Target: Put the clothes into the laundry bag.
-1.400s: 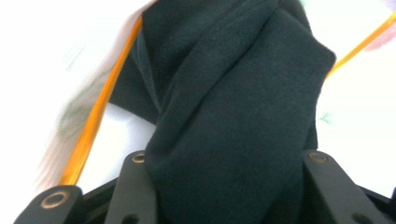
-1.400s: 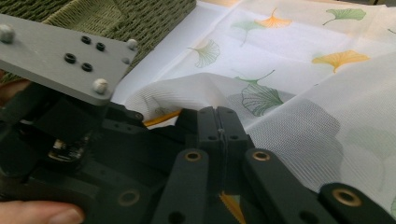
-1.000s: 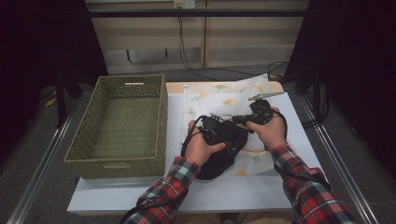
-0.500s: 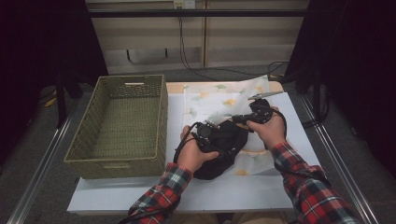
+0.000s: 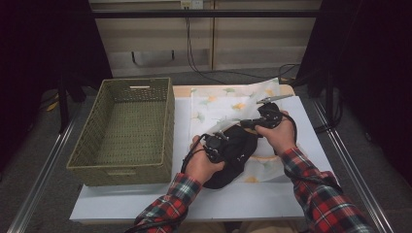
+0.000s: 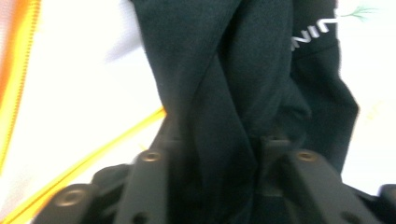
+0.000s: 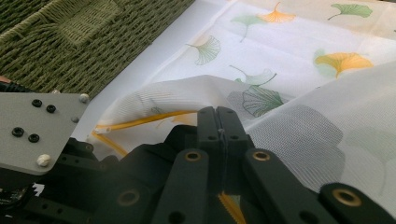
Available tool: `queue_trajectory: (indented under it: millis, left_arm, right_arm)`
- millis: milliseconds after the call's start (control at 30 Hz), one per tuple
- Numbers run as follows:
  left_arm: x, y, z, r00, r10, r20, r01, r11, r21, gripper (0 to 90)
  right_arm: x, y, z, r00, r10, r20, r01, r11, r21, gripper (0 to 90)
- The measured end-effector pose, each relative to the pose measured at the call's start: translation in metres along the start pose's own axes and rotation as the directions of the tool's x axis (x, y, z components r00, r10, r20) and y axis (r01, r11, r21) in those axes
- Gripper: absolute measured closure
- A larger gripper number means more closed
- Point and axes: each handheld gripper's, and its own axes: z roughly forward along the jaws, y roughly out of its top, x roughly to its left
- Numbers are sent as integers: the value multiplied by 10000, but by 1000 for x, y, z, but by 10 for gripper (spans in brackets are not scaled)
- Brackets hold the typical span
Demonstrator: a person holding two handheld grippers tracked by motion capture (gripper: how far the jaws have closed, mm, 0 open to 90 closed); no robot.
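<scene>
In the high view, the mesh bag [image 5: 233, 104] with the ginkgo leaf print lies on the white table [image 5: 243, 204], just to the right of the green wicker basket [image 5: 121, 126], which serves here as landmark. The black garment [image 5: 233, 158] sits at the near end of this bag, on the side away from the basket's far wall. The left gripper [image 5: 217, 144] is on the garment, nearer to the basket. The right gripper [image 5: 257, 121] is farther from the basket and holds up the bag's edge above the garment, so the mouth of the bag stands open toward the person.

In the left gripper view, the jaws have just been closing, and a thick fold of the black garment [image 6: 233, 93] stands between them. The pads seem to press on the cloth from both sides, so I judge it is gripped. The garment's long axis runs straight away from the fingers, toward the white letters on it. The orange zipper [image 6: 84, 158] of the bag passes on the left.

In the right gripper view, the jaws are fully together and pinch the bag's zipper edge [image 7: 140, 120]. The mesh bag [image 7: 299, 60] spreads ahead of the fingers, and the basket [image 7: 70, 37] is at the upper left.

The coming move, I think, depends on this: the open mouth lies just beyond the left gripper, away from the person, so the garment must go forward under the lifted edge.
</scene>
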Motion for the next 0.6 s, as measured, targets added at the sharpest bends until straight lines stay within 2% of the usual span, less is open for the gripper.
queue_trajectory:
  millis: [33,167,333,600]
  left_arm:
    - [1,1,-1,10000,11,58,-11,10000,78,685]
    - [4,2,-2,9983,-460,365,461,9989,3,704]
    - [3,7,-7,9963,-612,608,629,9977,-262,712]
    - [5,18,-6,9931,-838,826,898,9934,-716,718]
  right_arm:
    - [0,0,0,10000,-8,6,8,10000,-2,900]
    - [1,-1,0,10000,-4,-21,3,10000,-27,900]
    - [1,0,-1,10000,-29,-30,29,10000,-45,900]
    - [0,0,-2,10000,-34,-50,34,10000,-57,900]
